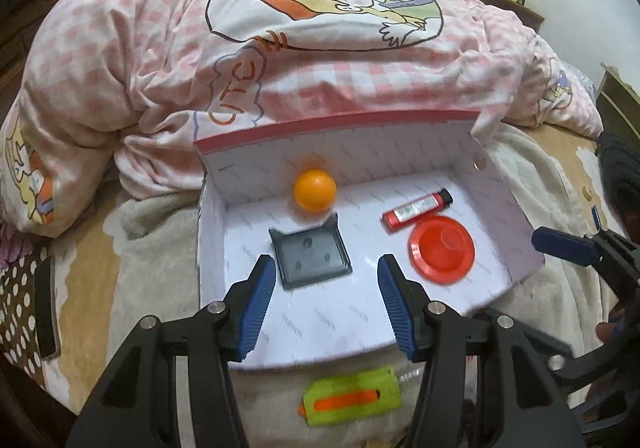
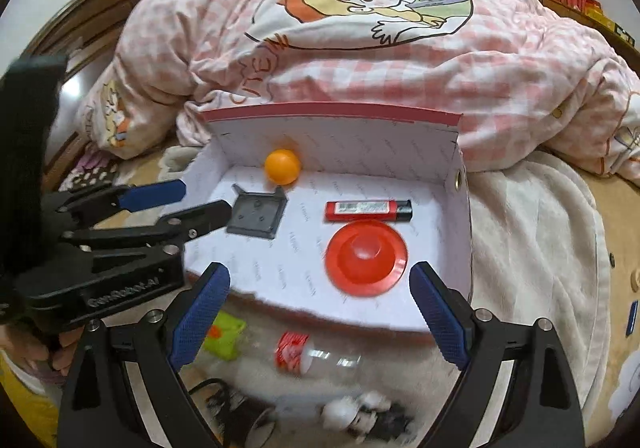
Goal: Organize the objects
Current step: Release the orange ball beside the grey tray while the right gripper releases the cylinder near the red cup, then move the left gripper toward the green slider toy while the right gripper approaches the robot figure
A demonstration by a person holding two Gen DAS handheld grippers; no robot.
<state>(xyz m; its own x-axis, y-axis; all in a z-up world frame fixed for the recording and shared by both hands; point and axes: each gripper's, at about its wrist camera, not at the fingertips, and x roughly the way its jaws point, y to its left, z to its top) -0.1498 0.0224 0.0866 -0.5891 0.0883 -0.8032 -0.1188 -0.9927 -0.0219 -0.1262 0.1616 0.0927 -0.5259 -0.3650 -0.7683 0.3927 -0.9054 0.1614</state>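
A white box (image 1: 400, 151) with a pink rim lies open on the bed. Inside it are an orange ball (image 1: 315, 187), a dark grey square tray (image 1: 310, 258), a red lighter (image 1: 416, 209) and a red disc (image 1: 442, 248). My left gripper (image 1: 326, 300) hovers open over the box's near edge, nothing between its fingers. In the right wrist view the same ball (image 2: 282, 165), tray (image 2: 258, 217), lighter (image 2: 368, 211) and disc (image 2: 366, 258) show. My right gripper (image 2: 320, 312) is open and empty above the near wall. The left gripper (image 2: 206, 199) reaches in from the left.
On the blanket in front of the box lie a lime-green object with an orange stripe (image 1: 352, 396), a clear bottle with a red label (image 2: 316, 358) and a small black-and-white toy (image 2: 360, 412). A bunched pink checked quilt (image 1: 320, 67) rises behind the box.
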